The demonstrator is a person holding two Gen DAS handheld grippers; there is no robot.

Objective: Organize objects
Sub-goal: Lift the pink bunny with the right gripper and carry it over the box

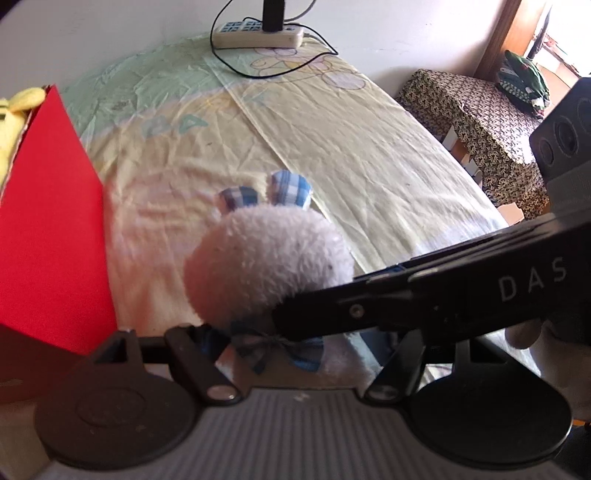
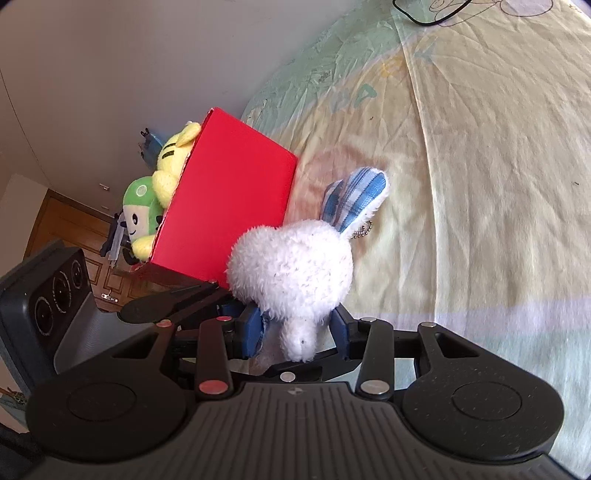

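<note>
A white plush bunny with blue plaid ears is held between both grippers above the bed; it also shows in the right wrist view. My right gripper is shut on the bunny's body, its blue pads pressing both sides. My left gripper holds the bunny near its blue bow, and the right gripper's finger crosses in front of it. A red box stands at the left, holding a yellow plush and a green plush. The box also shows in the left wrist view.
A yellow-green printed sheet covers the bed. A white power strip with a black cable lies at the bed's far end by the wall. A patterned covered table stands to the right of the bed.
</note>
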